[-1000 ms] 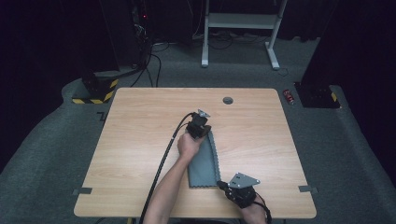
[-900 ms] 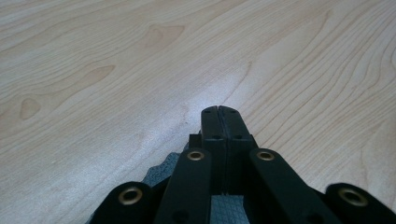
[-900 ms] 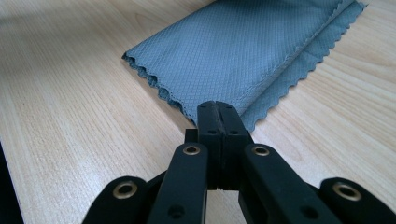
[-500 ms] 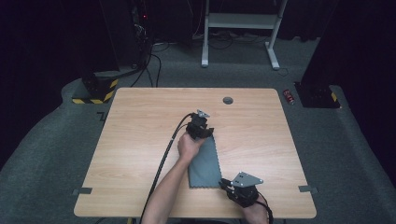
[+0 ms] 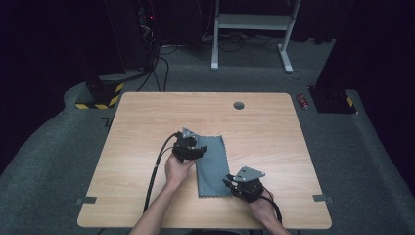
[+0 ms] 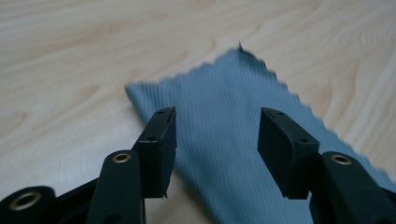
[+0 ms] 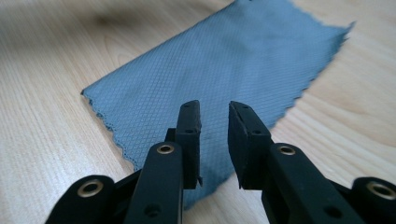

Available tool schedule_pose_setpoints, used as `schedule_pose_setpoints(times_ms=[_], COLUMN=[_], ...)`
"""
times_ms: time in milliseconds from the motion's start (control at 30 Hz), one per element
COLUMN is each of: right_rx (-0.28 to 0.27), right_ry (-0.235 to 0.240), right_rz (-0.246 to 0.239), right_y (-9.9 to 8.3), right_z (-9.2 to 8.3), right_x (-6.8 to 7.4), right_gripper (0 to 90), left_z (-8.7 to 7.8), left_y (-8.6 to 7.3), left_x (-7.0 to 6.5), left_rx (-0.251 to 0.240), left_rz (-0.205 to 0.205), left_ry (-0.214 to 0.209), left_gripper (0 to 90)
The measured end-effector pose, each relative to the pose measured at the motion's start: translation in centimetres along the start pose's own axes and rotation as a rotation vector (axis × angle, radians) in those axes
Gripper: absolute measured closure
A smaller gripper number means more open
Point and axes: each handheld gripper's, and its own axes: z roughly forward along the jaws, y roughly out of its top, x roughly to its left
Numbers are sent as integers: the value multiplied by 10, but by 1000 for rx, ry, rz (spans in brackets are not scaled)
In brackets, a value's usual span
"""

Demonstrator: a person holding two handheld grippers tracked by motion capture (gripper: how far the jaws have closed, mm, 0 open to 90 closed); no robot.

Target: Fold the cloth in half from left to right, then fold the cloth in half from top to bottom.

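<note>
Cloth work sits at the grasping stage, I judge. Nearest, the right gripper hovers at the near right corner of the grey-blue cloth, its jaws narrowly parted with nothing between them, as the right gripper view shows. Farther in, the left gripper stands at the cloth's left edge toward the far end, jaws spread wide over the fabric. The cloth lies flat, lengthwise near to far, at the middle of the wooden table. Next, each pair of jaws likely needs lowering onto an edge and closing.
</note>
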Motion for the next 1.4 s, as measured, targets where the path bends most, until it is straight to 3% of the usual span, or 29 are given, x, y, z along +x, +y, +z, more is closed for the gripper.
schedule_pose_setpoints(times_ms=[233, 367, 467, 567, 633, 733, 833, 1000, 1267, 1333, 1400], right_rx=[51, 91, 91, 94, 87, 91, 96, 104, 101, 97, 92], right_ry=[20, 3, 8, 6, 11, 19, 14, 6, -1, 4, 15], right_rz=[4, 17, 40, 42, 42, 53, 44, 37, 39, 40, 35], right_y=[-3, -8, -11, -11, -12, -12, -10, -9, -7, -7, -6], right_z=[13, 17, 16, 16, 16, 17, 17, 17, 12, 10, 9], right_x=[-5, -14, -19, -21, -22, -24, -23, -23, -23, -23, -22], right_gripper=[714, 704, 697, 693, 691, 688, 682, 669, 644, 639, 633], left_z=[-12, -12, -12, -14, -17, -22, -26, -41, -46, -47, -49], left_y=[-24, -41, -46, -52, -55, -59, -61, -71, -77, -80, -83], left_x=[-15, -23, -24, -24, -25, -25, -27, -41, -58, -60, -62], left_rx=[1, 41, 55, 45, 35, 31, 34, 6, 26, 31, 33], left_rz=[26, 74, 97, 108, 137, 117, 125, 119, 160, 142, 151], left_ry=[-1, 32, 55, 73, 90, 101, 105, 35, 10, -10, -3], left_gripper=[459, 454, 453, 450, 446, 445, 444, 441, 433, 431, 430])
